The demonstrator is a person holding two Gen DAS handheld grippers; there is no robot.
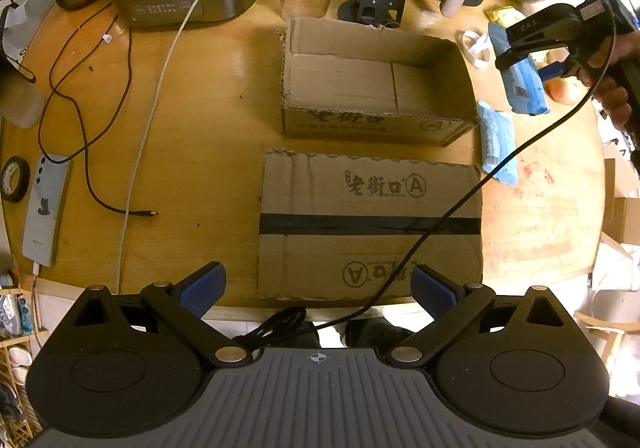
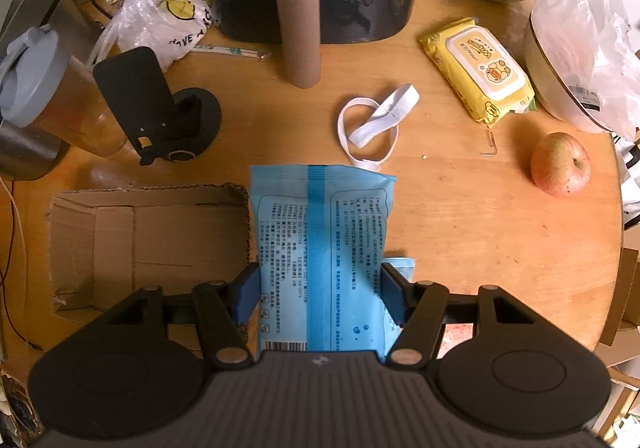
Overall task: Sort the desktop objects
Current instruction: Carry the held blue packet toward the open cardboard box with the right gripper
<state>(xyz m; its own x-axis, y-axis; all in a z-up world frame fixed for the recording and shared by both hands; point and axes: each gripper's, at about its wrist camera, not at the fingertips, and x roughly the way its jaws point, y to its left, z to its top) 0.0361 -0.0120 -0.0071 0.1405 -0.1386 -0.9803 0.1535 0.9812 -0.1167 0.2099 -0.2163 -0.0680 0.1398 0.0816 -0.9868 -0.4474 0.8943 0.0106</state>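
Fingers [image 2: 246, 298] of the right gripper [image 2: 320, 296] clamp a blue tissue pack [image 2: 320, 248], held above the bench [image 2: 480, 228] just beside the open cardboard box [image 2: 152, 232]; left gripper [image 1: 318, 288] hangs spread, empty, over a flattened carton [image 1: 368, 224]

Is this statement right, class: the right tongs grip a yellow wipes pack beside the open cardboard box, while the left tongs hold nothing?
Not quite. The pack in the right tongs is blue, as the right wrist view shows; the yellow wipes pack lies on the table. It is beside the open cardboard box, and the left tongs hold nothing.
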